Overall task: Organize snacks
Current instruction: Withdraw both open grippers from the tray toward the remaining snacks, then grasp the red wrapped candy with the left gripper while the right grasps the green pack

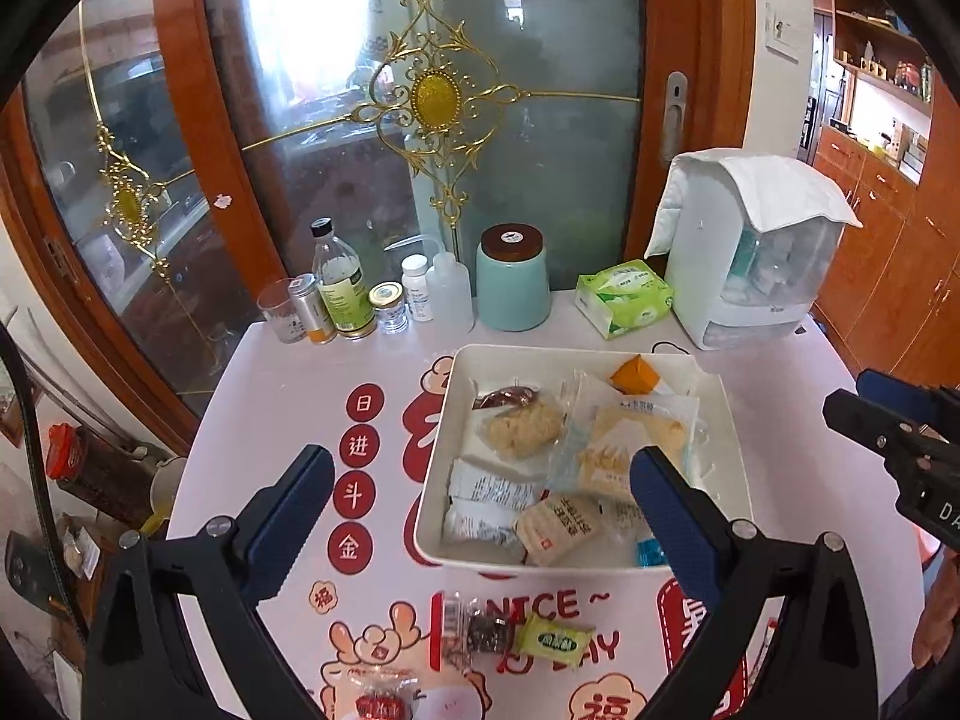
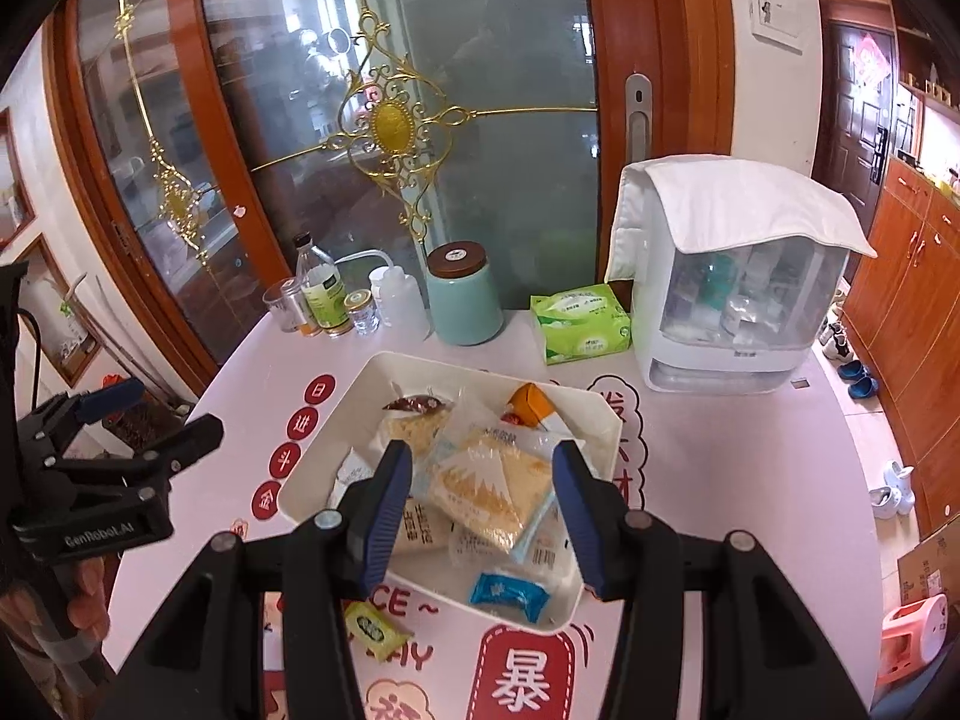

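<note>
Right gripper [image 2: 483,525], lower centre of its view: jaws apart, empty, above the white tray [image 2: 606,414] of wrapped snacks at mid-frame. Left gripper [image 1: 480,516]: jaws wide apart, empty. Green candy [image 1: 555,642] and a dark snack packet [image 1: 480,630] lie on the table [image 1: 810,480] below the tray.

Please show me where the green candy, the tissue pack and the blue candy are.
Green candy [image 1: 553,640]: left wrist view, middle of wrapper.
Tissue pack [image 2: 581,322]: right wrist view, middle of the top face.
Blue candy [image 2: 509,591]: right wrist view, middle of wrapper.
</note>
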`<state>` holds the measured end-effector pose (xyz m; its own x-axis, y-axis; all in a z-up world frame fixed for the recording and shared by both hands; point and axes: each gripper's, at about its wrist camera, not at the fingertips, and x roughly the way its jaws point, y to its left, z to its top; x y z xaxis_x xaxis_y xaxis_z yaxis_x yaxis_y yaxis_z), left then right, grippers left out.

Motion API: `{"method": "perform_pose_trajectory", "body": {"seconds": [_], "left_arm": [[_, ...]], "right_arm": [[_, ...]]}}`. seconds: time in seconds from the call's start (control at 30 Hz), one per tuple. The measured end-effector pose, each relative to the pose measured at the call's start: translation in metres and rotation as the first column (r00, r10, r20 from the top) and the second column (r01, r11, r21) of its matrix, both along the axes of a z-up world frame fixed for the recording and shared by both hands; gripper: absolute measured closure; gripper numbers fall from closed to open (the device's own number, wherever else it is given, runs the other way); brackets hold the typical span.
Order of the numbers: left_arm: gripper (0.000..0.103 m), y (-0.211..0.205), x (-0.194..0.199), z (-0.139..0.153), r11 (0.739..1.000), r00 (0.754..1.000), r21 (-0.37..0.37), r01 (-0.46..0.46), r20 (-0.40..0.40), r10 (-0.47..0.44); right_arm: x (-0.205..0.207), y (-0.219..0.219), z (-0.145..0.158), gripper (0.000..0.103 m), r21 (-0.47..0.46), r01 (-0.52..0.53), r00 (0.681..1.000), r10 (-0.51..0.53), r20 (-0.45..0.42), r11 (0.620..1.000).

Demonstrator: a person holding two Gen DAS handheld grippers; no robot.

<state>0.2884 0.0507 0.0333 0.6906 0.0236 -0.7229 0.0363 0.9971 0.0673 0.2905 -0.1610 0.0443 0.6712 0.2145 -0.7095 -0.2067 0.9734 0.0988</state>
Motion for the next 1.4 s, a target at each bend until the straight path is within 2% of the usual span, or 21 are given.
{"method": "perform_pose_trajectory", "body": {"seconds": [0.33, 0.67, 0.83, 1.13, 1.37, 1.4], "left_arm": [[0.004, 0.018, -0.055, 0.002, 1.0, 1.0, -0.02, -0.015, 0.007, 0.015], [0.004, 0.056, -0.107, -0.01, 0.999, 0.999, -0.041, -0.035, 0.008, 0.035], [0.004, 0.082, -0.119, -0.041, 0.995, 0.996, -0.061, -0.082, -0.035, 0.08], [0.004, 0.122, -0.128, -0.125, 0.982, 0.975, -0.069, -0.174, -0.15, 0.162], [0.004, 0.142, -0.128, -0.202, 0.966, 0.935, -0.075, -0.248, -0.278, 0.218], [0.004, 0.143, -0.128, -0.206, 0.965, 0.933, -0.075, -0.251, -0.286, 0.221]], "right_arm": [[-0.045, 0.002, -0.007, 0.052, 0.01, -0.042, 0.999, 0.043, -0.005, 0.999], [-0.081, 0.029, -0.022, 0.037, -0.017, -0.126, 0.992, 0.126, 0.015, 0.992], [-0.087, 0.053, -0.047, 0.036, -0.064, -0.188, 0.982, 0.188, -0.012, 0.98], [-0.079, 0.09, -0.12, 0.036, -0.098, -0.262, 0.959, 0.247, -0.137, 0.96], [-0.065, 0.108, -0.186, 0.036, -0.121, -0.287, 0.933, 0.249, -0.261, 0.95], [-0.063, 0.109, -0.194, 0.036, -0.123, -0.287, 0.929, 0.244, -0.277, 0.95]]}}
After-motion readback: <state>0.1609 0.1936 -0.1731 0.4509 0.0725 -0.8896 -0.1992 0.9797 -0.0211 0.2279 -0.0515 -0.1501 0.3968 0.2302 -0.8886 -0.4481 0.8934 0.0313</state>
